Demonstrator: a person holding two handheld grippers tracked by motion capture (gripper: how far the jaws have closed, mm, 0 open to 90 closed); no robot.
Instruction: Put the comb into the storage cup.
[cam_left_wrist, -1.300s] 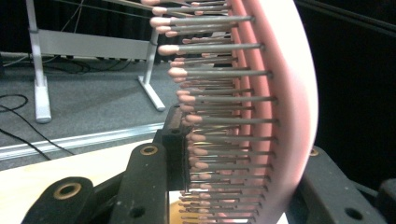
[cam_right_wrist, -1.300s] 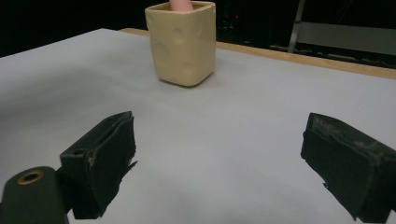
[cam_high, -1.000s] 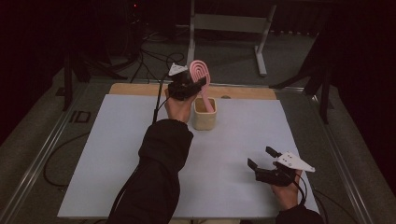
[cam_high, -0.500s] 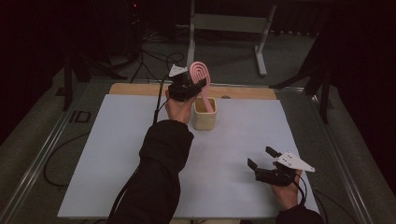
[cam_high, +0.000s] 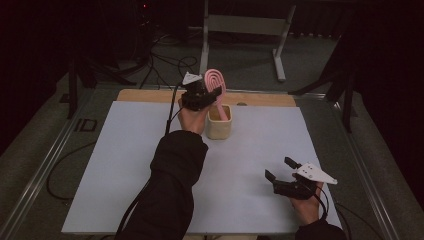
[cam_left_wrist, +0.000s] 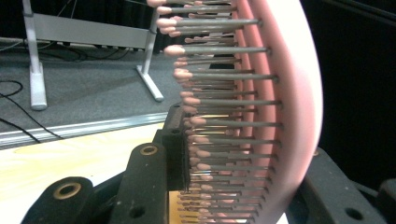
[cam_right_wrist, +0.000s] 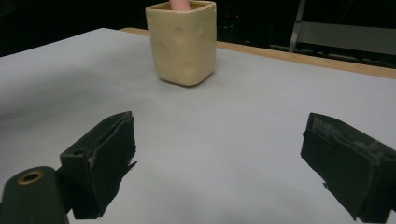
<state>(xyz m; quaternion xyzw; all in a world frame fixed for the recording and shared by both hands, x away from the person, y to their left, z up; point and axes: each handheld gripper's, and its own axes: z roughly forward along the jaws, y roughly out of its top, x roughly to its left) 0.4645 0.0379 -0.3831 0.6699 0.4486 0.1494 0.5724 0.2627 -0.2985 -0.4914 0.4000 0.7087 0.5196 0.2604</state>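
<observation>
1. On the far middle of the bench (cam_high: 125, 165), high view: left gripper (cam_high: 206, 95) grips a pink hairbrush (cam_high: 215, 82) around the brush head. Brush head stands up above the gripper, handle goes down into a cream cup (cam_high: 219, 122). Cup sits on the white bench top just in front of the wooden strip (cam_high: 260, 99) along the far edge. Person's left hand (cam_high: 191, 119) is just beside the cup on its left, dark sleeve (cam_high: 172, 190) runs back to the bottom edge.
2. Same view, near right corner: right gripper (cam_high: 282, 169) held in the right hand (cam_high: 306, 206), low over the bench, fingers spread apart with nothing between them. Well apart from the cup. Grey three-cornered plate (cam_high: 315, 173) on top of it.
3. Left gripper view: hairbrush (cam_left_wrist: 280, 107) very close up, pink curved back on the right, rows of grey bristles with pink tips pointing left. Black fingers (cam_left_wrist: 175, 140) closed on the brush, one on the bristle side, one behind the pink back. Grey floor (cam_left_wrist: 84, 93) and a metal stand (cam_left_wrist: 93, 32) behind.
4. Right gripper view: two black fingers (cam_right_wrist: 100, 158) wide open, bare white bench between them. Cup (cam_right_wrist: 183, 42) ahead, upright, bit of pink handle (cam_right_wrist: 180, 4) showing at its rim.
</observation>
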